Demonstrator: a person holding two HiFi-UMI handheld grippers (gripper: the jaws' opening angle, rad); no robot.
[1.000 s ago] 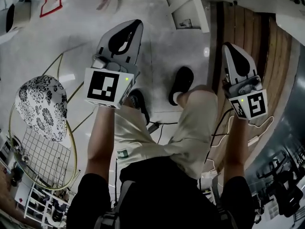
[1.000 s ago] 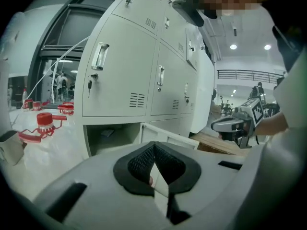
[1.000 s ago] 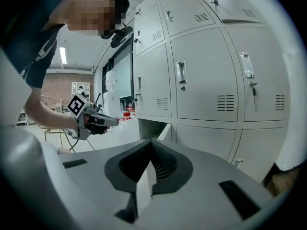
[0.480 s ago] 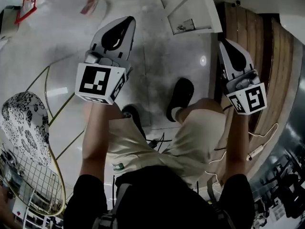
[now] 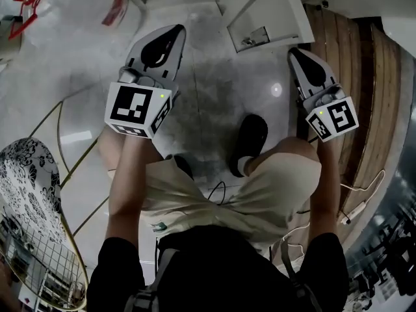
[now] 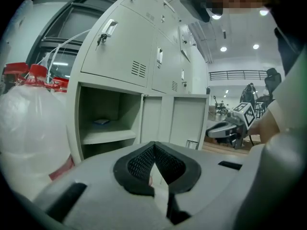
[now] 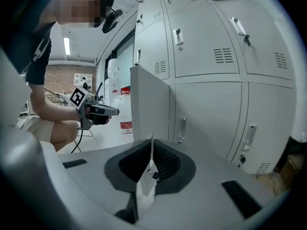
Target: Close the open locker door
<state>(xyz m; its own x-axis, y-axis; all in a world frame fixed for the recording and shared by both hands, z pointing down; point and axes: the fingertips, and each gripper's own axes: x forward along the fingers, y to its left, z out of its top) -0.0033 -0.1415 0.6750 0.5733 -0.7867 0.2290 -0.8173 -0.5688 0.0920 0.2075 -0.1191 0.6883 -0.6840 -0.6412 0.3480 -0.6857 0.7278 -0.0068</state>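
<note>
Beyond both grippers, at the far side of the pale floor [image 5: 214, 90], the locker door [image 5: 260, 8] is seen standing open, swung out from the bank of grey lockers [image 7: 211, 47].

The left gripper [image 6: 154, 145] is held to the left of the door, its jaws pressed together with nothing between them. Ahead of it, the open compartment [image 6: 103, 121] with its shelf is seen a little to the left. The door's panel is seen just to the right of the tips and farther off, well apart from them.

The right gripper [image 7: 151, 143] is held to the right, its jaws likewise pressed together and empty. The door is seen straight beyond its tips, and it is not touched.

A small fitting [image 5: 249, 39], possibly a handle or latch, is carried on the door near its free end, though its kind cannot be made out. A dark shoe [image 5: 250, 138] is planted on the floor between the two grippers, nearer than the door. Large clear bottles with red caps [image 6: 36, 73] are seen at the far left, beside the lockers.
</note>
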